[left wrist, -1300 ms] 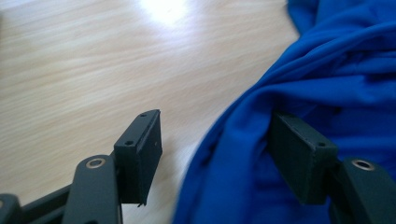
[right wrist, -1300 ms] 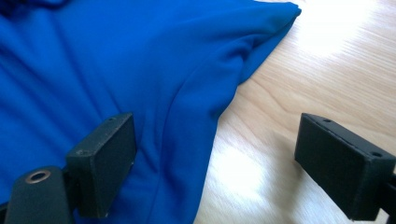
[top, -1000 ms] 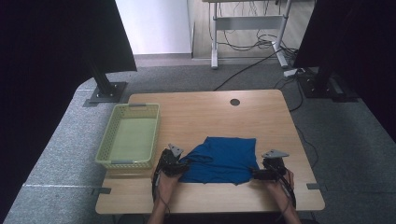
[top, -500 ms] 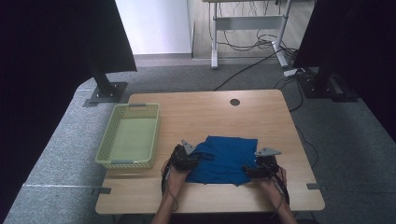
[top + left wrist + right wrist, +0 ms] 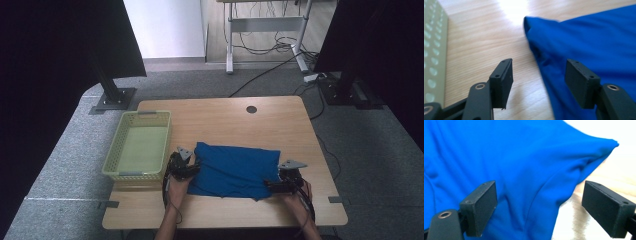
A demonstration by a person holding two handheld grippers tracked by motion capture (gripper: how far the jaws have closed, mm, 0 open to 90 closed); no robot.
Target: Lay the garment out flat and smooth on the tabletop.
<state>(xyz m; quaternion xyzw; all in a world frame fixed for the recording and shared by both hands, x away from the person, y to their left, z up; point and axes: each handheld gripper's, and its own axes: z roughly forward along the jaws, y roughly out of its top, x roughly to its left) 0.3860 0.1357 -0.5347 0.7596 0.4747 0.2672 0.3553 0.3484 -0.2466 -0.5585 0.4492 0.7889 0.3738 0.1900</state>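
The cloth (image 5: 235,170) — blue, spread mostly flat — lay on the near half of the table (image 5: 225,120), just right of the basket (image 5: 139,145) and apart from it. Its far edge ran roughly straight across; its near edge was uneven, with a fold showing at the near right corner.

The left gripper (image 5: 186,167) sat at the cloth's left edge, between cloth and basket, with the left hand (image 5: 178,184) behind it. In the left gripper view the jaws stood apart, and they had just been opening. The cloth's edge (image 5: 584,50) ran up between them: one pad (image 5: 504,80) hung over bare wood, the other (image 5: 581,85) over blue fabric. Neither pressed on the cloth, so nothing was grasped. The basket's perforated wall (image 5: 434,50) stood at the left of that view.

The right gripper (image 5: 285,184) was at the cloth's near right corner, the right hand (image 5: 299,196) behind it. In the right gripper view its jaws were spread wide and released. The cloth (image 5: 524,170) lay between and beyond them, rumpled into soft ridges that ran toward a pointed corner at the upper right. One pad (image 5: 480,207) rested over fabric, the other (image 5: 606,207) over the pale tabletop — neither pinched anything.

A round hole (image 5: 251,109) showed in the table's far side. The basket held nothing visible.
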